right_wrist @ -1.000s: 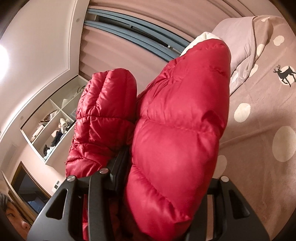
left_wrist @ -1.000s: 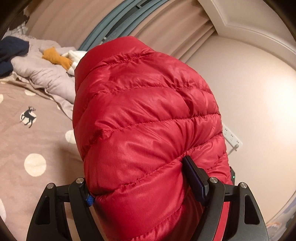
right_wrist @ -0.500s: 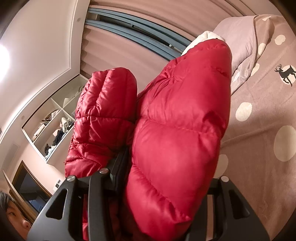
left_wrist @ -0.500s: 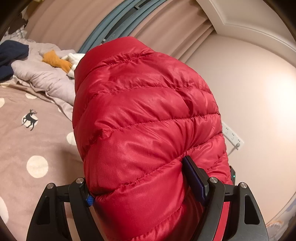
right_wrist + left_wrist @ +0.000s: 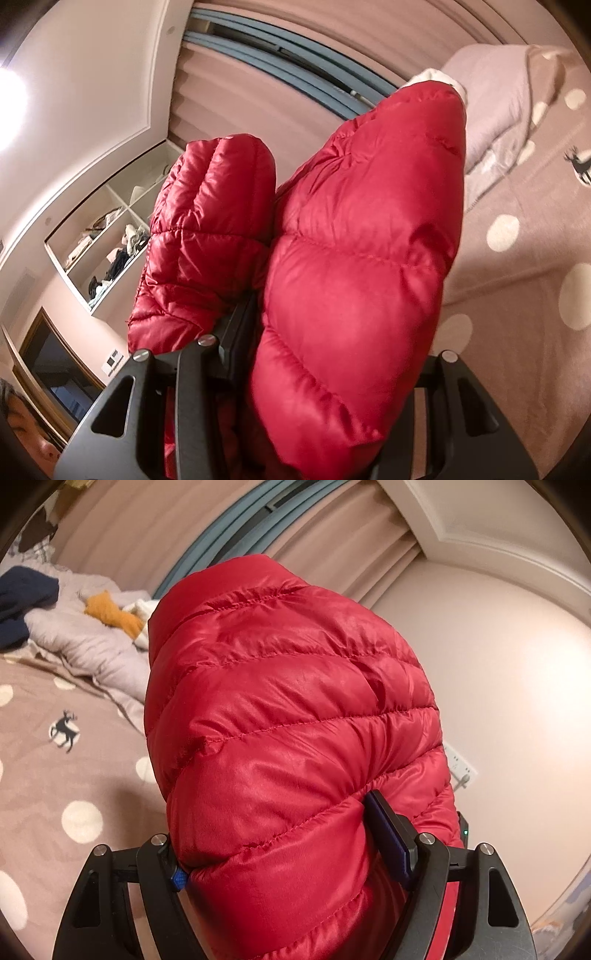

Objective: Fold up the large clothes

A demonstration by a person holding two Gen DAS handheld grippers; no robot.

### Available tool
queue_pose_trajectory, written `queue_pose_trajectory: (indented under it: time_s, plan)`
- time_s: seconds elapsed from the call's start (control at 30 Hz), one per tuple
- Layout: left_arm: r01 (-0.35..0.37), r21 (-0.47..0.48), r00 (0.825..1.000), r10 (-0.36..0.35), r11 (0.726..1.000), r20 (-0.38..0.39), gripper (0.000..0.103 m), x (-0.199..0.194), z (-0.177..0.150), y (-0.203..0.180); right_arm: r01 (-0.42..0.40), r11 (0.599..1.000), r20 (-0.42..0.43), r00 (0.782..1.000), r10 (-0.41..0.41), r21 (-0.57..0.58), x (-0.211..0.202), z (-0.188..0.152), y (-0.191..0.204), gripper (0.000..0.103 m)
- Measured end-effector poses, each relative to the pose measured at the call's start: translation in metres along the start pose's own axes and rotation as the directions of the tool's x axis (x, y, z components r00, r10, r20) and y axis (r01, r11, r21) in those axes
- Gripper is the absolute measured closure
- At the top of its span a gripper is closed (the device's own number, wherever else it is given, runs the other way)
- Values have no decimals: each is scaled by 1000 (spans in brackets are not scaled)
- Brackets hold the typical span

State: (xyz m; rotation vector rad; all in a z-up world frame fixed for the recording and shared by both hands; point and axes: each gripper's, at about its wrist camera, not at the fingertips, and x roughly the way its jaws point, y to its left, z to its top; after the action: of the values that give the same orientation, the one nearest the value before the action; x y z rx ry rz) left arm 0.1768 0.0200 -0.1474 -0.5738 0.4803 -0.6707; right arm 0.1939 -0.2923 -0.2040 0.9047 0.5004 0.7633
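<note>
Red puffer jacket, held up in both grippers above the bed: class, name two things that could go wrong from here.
1. The red puffer jacket is shiny and puffy; it bulges out of the left gripper and right gripper, so either pinch might slip.
2. The jacket fills both camera views, hiding much of the bedspread; lowering it blind might land it on the pile of clothes.
</note>
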Motion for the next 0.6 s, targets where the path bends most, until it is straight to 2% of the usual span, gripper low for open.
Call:
queue_pose_trajectory:
  time_s: [0.13,0.33,0.5,0.6]
  plan:
    - [10,7,999,-10,1000,33,24,-14,12,-4,-8,1000,-11,1000,8,-24,12,4,16,58]
    - [-14,-5,995,14,1000,96,24,-26,33,4,-19,999,-35,999,18,-36,50,15,26,57]
    - [12,17,994,-14,1000,110,24,-18,46,16,3,995,-57,998,-8,-96,71,23,26,57]
    - [33,8,994,-33,999,108,24,-4,48,27,17,996,-30,999,-20,-86,75,27,18,57]
